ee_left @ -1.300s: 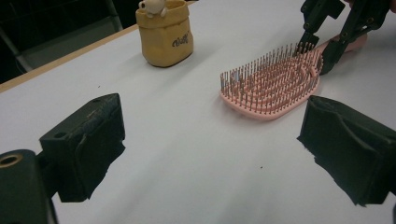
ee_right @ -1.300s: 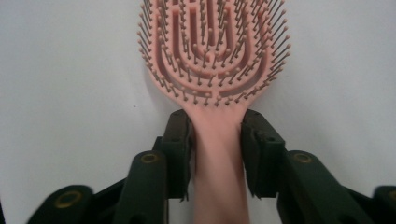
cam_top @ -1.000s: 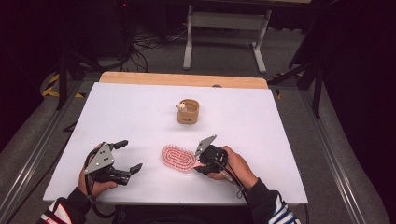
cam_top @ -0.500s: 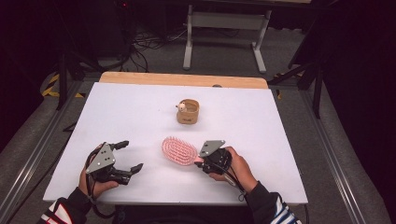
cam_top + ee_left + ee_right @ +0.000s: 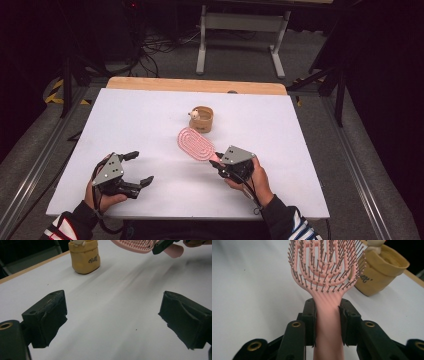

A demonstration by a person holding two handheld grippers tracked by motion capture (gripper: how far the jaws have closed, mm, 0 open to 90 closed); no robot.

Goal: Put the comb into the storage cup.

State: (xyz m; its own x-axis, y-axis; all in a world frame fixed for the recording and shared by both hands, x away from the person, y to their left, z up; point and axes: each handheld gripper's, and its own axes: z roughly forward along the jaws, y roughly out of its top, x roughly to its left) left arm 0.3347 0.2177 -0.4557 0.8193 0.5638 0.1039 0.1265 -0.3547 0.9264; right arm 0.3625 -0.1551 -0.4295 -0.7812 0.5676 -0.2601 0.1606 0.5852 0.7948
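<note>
A white worktop point(image 5: 125, 130) fills the high view, with a wooden strip along its far edge and dark floor all round. A person's two forearms come in from the near edge, each hand holding a two-jaw tool.

The left tool point(image 5: 129, 172) rests near the front left of the worktop, jaws spread wide and empty.

The right tool point(image 5: 218, 161) sits front right of centre, clenched on the handle of a pink hairbrush point(image 5: 195, 143). In the right gripper view both pads press the handle point(image 5: 328, 322) from either side. The brush looks lifted clear of the worktop.

The brush's long axis runs from the right tool diagonally away and to the left, head pointing towards a small tan cup point(image 5: 204, 119) past mid-table. A small pale figure sits at the cup's rim. In the right gripper view the bristles point(image 5: 324, 262) face the camera, and the head is just short of the cup.

The step in hand seems to be carrying the brush to the cup. Next it likely needs the head guided over the open rim, or the brush turned handle-down, without knocking the light cup over.
</note>
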